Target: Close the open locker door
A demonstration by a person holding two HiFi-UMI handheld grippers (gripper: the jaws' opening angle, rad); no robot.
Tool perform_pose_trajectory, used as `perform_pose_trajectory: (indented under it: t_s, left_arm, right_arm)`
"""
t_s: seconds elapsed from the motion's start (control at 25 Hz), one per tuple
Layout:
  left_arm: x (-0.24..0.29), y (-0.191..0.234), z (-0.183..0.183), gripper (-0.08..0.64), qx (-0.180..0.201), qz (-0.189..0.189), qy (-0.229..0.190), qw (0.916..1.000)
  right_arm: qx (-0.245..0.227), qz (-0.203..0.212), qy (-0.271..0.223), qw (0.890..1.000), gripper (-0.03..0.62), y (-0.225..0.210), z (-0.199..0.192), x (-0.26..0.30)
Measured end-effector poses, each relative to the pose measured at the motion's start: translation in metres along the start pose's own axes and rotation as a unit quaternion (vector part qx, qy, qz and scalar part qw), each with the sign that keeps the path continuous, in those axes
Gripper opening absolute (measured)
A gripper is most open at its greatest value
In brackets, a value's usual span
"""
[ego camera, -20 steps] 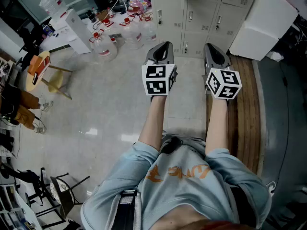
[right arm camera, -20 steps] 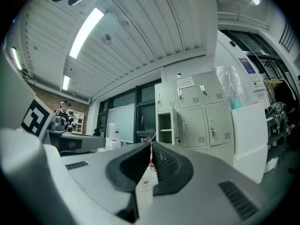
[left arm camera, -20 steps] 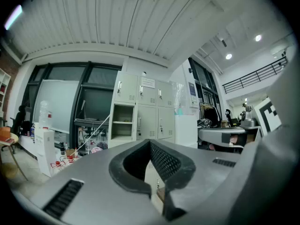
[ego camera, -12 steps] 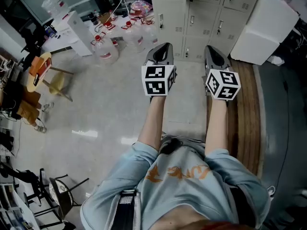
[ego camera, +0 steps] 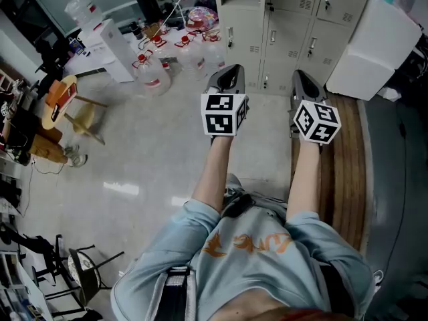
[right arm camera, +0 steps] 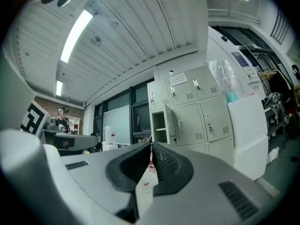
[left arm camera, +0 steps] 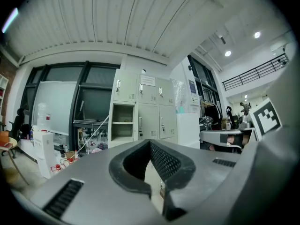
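A bank of pale grey lockers [ego camera: 294, 19] stands ahead of me at the top of the head view. One upper compartment [right arm camera: 158, 122] is open, and its door [right arm camera: 170, 120] swings outward on the compartment's right side. The same open compartment [left arm camera: 123, 121] shows shelves in the left gripper view. My left gripper [ego camera: 228, 77] and right gripper [ego camera: 303, 85] point level toward the lockers, well short of them. In both gripper views the jaws meet at their tips with nothing between them: left gripper [left arm camera: 150, 142], right gripper [right arm camera: 151, 146].
Several water jugs [ego camera: 152, 71] stand on the floor to the lockers' left, by a white cabinet [ego camera: 114, 40]. A large white box [ego camera: 371, 42] sits to the right of the lockers, above a wooden platform [ego camera: 341, 166]. A stool [ego camera: 63, 102] stands at far left.
The lockers, jugs and stool have slid down in the head view, so I have come a little closer to the lockers. Both grippers keep the same pose, side by side.
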State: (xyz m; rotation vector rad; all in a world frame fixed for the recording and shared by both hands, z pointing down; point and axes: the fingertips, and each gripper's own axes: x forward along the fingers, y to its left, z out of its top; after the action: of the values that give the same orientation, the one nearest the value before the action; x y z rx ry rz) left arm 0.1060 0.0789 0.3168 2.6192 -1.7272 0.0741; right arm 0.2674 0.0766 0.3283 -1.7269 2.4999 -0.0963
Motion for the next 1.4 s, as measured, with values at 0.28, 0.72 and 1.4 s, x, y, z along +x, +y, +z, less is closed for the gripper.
perform_pose_trajectory:
  t_s: [0.28, 0.72, 1.4]
  left_arm:
    - [0.023, 0.033, -0.01, 0.018, -0.01, 0.006, 0.004, 0.9999]
    - [0.128, 0.088, -0.019, 0.018, -0.043, -0.018, 0.009, 0.9989]
    - [0.316, 0.197, -0.015, 0.018, -0.064, -0.066, 0.007, 0.9957]
  right_arm:
    - [0.007, 0.013, -0.005, 1.0, 0.031, 0.006, -0.011, 0.035]
    - [0.005, 0.025, 0.01, 1.0, 0.031, -0.008, -0.023, 0.15]
    - [-0.002, 0.009, -0.02, 1.0, 0.031, -0.056, -0.007, 0.349]
